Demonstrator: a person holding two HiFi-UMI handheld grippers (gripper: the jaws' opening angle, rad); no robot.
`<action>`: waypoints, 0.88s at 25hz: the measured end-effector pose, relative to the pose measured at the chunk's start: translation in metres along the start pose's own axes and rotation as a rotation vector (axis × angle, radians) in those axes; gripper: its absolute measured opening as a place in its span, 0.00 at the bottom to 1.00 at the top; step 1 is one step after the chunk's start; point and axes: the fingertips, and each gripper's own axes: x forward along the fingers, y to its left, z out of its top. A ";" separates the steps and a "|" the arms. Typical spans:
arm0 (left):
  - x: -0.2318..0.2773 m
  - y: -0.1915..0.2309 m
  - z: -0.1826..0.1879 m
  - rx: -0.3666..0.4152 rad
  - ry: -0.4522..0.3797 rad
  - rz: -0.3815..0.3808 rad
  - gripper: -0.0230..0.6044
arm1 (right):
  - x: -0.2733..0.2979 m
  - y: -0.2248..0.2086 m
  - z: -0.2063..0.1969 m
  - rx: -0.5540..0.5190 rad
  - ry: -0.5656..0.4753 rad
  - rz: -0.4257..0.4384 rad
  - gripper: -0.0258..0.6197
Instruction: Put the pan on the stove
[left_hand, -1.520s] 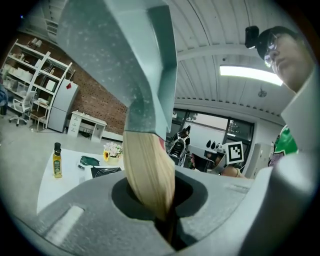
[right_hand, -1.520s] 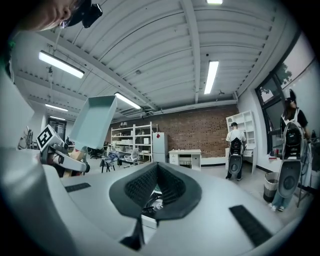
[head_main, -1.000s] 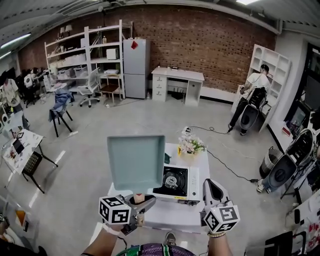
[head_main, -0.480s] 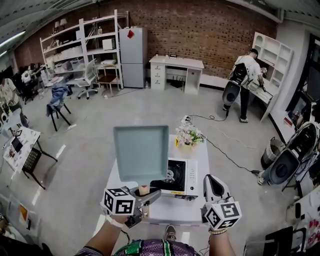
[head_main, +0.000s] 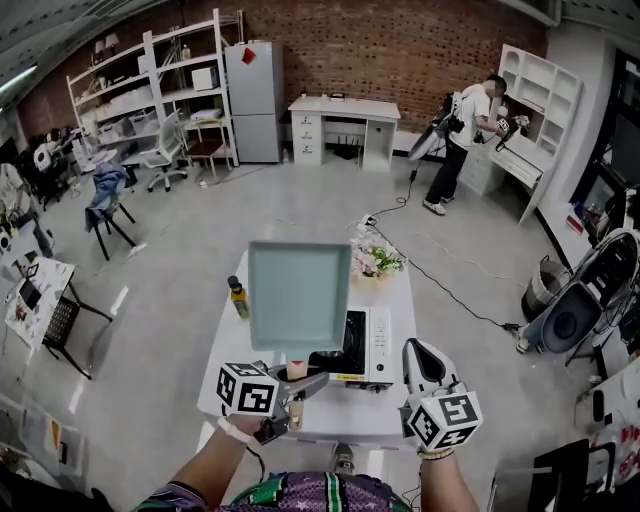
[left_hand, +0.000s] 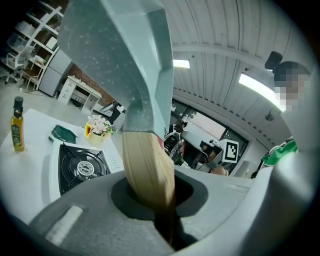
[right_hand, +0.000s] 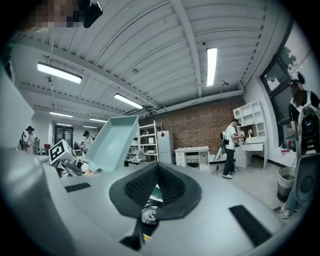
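Left tool (head_main: 298, 380) clamped on the wooden handle (left_hand: 147, 170) of the pan (head_main: 298, 295). The pan is held tilted in the air over the stove (head_main: 372, 345) on the white worktop (head_main: 335, 422). Right tool (head_main: 420, 357) has its jaws together, empty, near the stove.

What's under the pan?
The stove on the white table, beneath the held-up pan, which hides its left part in head view. Left gripper view shows the burner bare.

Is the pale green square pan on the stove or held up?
Held up: the left gripper clamps its wooden handle, pan raised above the white stove.
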 end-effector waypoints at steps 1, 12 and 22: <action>0.004 0.002 -0.003 -0.014 0.004 -0.007 0.11 | 0.001 -0.002 -0.001 0.002 0.002 0.000 0.04; 0.040 0.032 -0.026 -0.142 0.052 -0.038 0.12 | 0.014 -0.016 -0.021 0.016 0.044 0.001 0.04; 0.071 0.050 -0.052 -0.344 0.052 -0.164 0.11 | 0.019 -0.028 -0.042 0.027 0.098 -0.014 0.04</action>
